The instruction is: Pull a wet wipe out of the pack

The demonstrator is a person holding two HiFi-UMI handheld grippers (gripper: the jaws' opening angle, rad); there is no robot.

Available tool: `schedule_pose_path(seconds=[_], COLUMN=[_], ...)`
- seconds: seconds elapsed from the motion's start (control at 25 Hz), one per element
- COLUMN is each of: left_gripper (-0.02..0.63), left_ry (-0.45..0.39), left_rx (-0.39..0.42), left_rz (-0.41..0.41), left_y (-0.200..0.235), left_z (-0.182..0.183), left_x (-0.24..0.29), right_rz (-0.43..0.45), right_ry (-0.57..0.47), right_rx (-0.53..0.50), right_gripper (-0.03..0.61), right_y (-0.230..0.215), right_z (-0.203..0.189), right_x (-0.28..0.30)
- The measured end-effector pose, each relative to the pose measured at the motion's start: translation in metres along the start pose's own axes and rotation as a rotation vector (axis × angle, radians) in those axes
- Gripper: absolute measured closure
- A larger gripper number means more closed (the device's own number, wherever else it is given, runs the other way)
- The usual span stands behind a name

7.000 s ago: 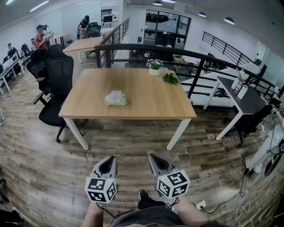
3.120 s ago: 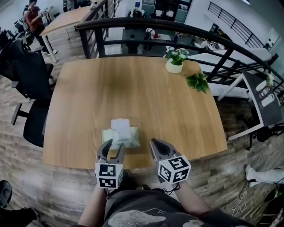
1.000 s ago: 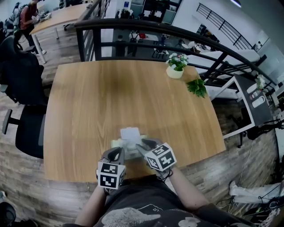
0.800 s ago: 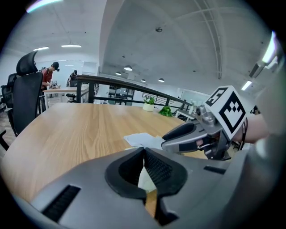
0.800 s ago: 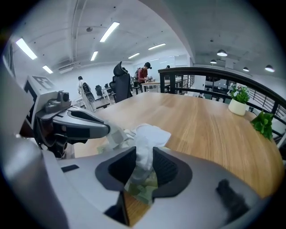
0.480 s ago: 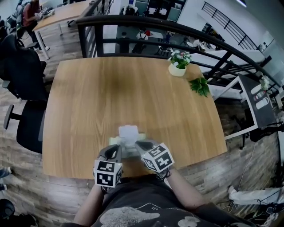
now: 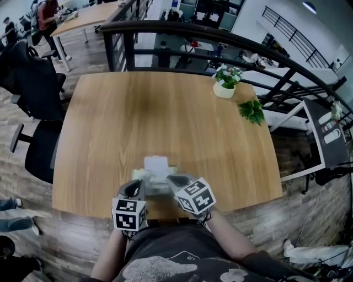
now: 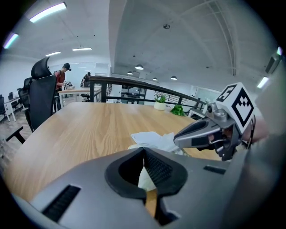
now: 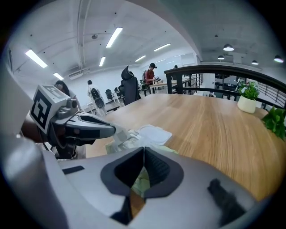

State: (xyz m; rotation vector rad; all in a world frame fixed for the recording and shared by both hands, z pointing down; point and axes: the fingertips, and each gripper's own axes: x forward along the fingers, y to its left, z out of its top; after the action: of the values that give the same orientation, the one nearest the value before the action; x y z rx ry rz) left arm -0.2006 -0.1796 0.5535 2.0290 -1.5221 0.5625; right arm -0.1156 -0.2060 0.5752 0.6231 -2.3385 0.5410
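A pale green wet wipe pack (image 7: 145, 174) lies near the table's front edge, its white lid (image 7: 156, 163) flipped open toward the far side. My left gripper (image 7: 138, 185) is shut on the pack's near left edge; the pale film shows behind its closed tips (image 8: 144, 152). My right gripper (image 7: 171, 179) is shut at the pack's top opening, where crumpled white wipe (image 8: 161, 142) shows by its tip (image 8: 177, 138). In the right gripper view the pack (image 9: 123, 141) and lid (image 9: 154, 133) lie just past my closed jaws (image 9: 144, 150), with the left gripper (image 9: 112, 130) pinching the pack's edge.
The wooden table (image 7: 165, 115) carries a white flower pot (image 7: 225, 88) and a green sprig (image 7: 252, 112) at the far right. Black office chairs (image 7: 34, 82) stand to the left. A dark railing (image 7: 220, 39) runs behind the table. A person (image 7: 48, 14) stands far back left.
The right gripper's jaws have come together over the pack's opening. Both grippers have stayed on the pack, hardly moving.
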Motion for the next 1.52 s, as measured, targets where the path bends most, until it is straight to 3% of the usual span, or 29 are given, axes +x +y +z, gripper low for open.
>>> schedule_pose_path(seconds=[0.56,1.52], left_gripper=[0.598,0.598], left_ry=[0.015,0.02], left_rx=[-0.005,0.018], left_rz=[0.055,0.084], left_y=[-0.003,-0.011], left_z=[-0.002,-0.005], left_x=[-0.002,-0.005], right_rz=[0.047,-0.004], right_ry=[-0.021,-0.047], right_rx=[0.028,0.074], right_gripper=[0.549,0.549], right_y=[-0.011,-0.038], right_z=[-0.007,-0.02], right_x=[-0.013,-0.038])
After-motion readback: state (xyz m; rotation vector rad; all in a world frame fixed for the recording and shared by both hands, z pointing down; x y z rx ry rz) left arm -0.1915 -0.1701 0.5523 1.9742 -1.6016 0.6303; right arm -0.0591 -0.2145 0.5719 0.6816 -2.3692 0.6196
